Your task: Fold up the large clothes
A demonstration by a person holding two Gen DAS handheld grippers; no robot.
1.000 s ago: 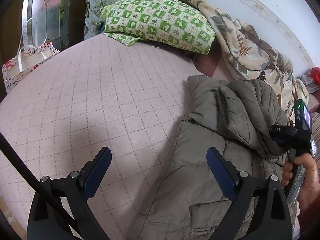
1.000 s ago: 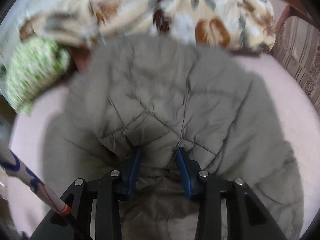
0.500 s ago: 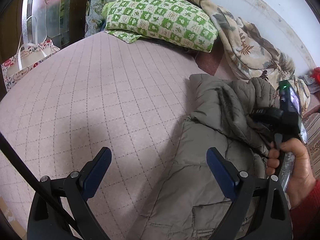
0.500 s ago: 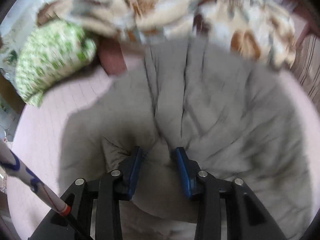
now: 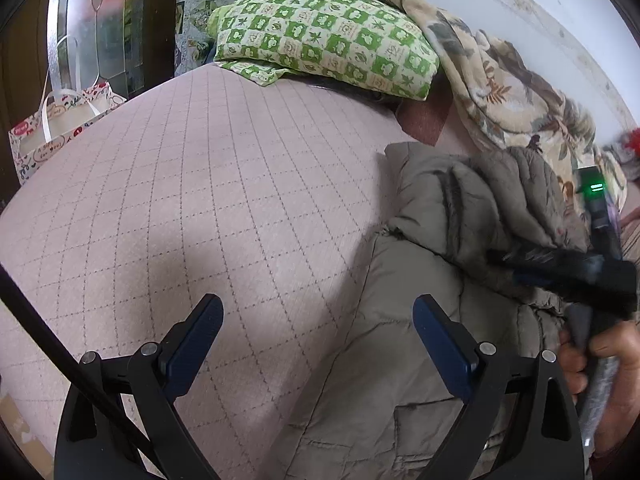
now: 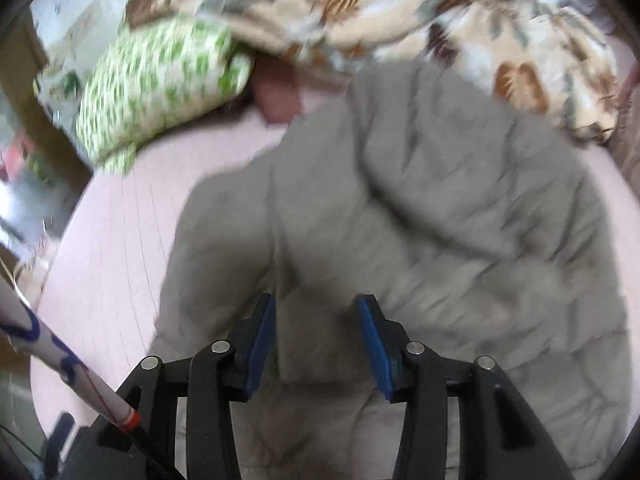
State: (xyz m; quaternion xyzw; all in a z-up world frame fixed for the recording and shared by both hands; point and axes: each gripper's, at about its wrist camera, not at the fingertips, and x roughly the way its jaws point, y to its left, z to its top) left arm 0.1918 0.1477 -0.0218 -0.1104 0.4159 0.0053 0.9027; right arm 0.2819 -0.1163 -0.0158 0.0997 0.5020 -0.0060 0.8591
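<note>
A grey-olive quilted jacket (image 5: 400, 360) lies crumpled on the pink bed cover (image 5: 200, 200), with one part folded over its body. My left gripper (image 5: 316, 328) hovers open above the jacket's left edge, nothing between its blue pads. In the right wrist view the jacket (image 6: 440, 220) fills the middle, blurred. My right gripper (image 6: 316, 332) has a fold of the jacket between its jaws, and they are opening. In the left wrist view a hand (image 5: 600, 356) holds the right gripper (image 5: 504, 260) over the jacket's folded part.
A green checked pillow (image 5: 320, 36) and a floral blanket (image 5: 512, 96) lie at the head of the bed. A patterned gift bag (image 5: 52, 128) stands off the bed's left side by a glass door. The pink cover stretches bare to the left of the jacket.
The right gripper has carried a jacket fold leftwards across the jacket, and its jaws now stand wider. The left gripper has kept still and open.
</note>
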